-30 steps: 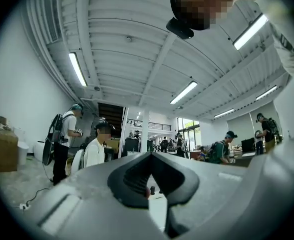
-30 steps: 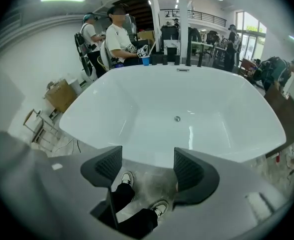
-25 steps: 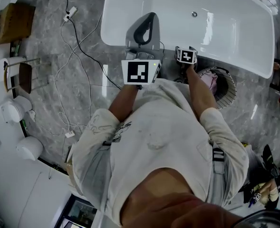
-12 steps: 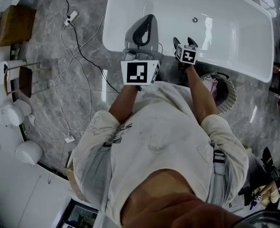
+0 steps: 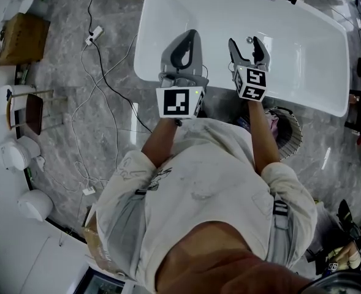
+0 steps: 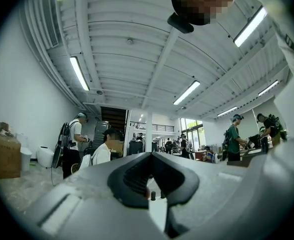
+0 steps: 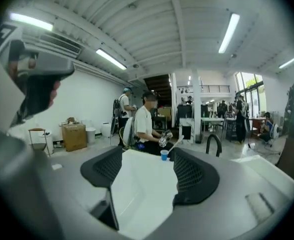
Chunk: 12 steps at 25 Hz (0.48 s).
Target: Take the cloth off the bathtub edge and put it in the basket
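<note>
- Nearest, on my right, the basket [image 5: 294, 126] holds what looks like the pink cloth [image 5: 273, 122], crumpled and half hidden by my arm; I judge the drop done.
- Farther out, my right gripper [image 5: 249, 45] hangs empty with its jaws apart; my left gripper [image 5: 191, 37] is empty, jaws together.
- The bathtub [image 5: 315, 60] edge looks bare, so next I only need to pull back.

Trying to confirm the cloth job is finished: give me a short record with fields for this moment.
bathtub: white, no cloth seen on its visible rim
basket: on the floor beside the tub, at the person's right
cloth: pink, lying in the basket
left gripper: over the tub, fingers together, empty
right gripper: over the tub, fingers apart, empty
</note>
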Tool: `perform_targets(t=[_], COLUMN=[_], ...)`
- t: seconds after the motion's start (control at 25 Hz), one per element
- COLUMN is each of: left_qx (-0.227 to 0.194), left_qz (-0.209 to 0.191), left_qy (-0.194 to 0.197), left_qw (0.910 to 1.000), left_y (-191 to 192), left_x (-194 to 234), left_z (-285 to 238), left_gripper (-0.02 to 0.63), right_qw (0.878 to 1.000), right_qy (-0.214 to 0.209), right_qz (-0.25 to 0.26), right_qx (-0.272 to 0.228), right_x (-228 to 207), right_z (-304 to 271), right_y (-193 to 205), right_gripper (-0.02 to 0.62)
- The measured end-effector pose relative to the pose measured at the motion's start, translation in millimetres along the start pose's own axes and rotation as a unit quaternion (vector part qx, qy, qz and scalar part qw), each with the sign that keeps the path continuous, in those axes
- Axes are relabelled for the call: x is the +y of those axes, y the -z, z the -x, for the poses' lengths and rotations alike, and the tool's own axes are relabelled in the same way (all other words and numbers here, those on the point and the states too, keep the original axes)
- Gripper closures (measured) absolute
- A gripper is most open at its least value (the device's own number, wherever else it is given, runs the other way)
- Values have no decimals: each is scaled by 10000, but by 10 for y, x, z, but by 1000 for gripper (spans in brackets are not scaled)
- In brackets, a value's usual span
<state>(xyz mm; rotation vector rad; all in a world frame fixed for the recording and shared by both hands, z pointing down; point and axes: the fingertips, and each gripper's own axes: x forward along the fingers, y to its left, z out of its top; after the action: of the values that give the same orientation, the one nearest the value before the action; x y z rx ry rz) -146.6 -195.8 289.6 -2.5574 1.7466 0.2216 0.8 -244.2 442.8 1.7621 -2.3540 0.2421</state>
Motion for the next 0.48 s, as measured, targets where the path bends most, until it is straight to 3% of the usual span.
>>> perform_targets(t=[0.2,0.48], left_qx=[-81,-171], left_qz=[-124,-285], left_qy=[58,72], left_qw=[9999,9994], left_y=[-100,-276], left_x=[1,34], left_z=[-51,-97], left_gripper=[606,606], right_qw=[9936,9860], right_qy=[-4,-176], right_qz=[776,483], right_qx=[-817,-1584], right_x=[119,205], right_z=[245,614], right_y=[-825,-1617], right_gripper=[267,268])
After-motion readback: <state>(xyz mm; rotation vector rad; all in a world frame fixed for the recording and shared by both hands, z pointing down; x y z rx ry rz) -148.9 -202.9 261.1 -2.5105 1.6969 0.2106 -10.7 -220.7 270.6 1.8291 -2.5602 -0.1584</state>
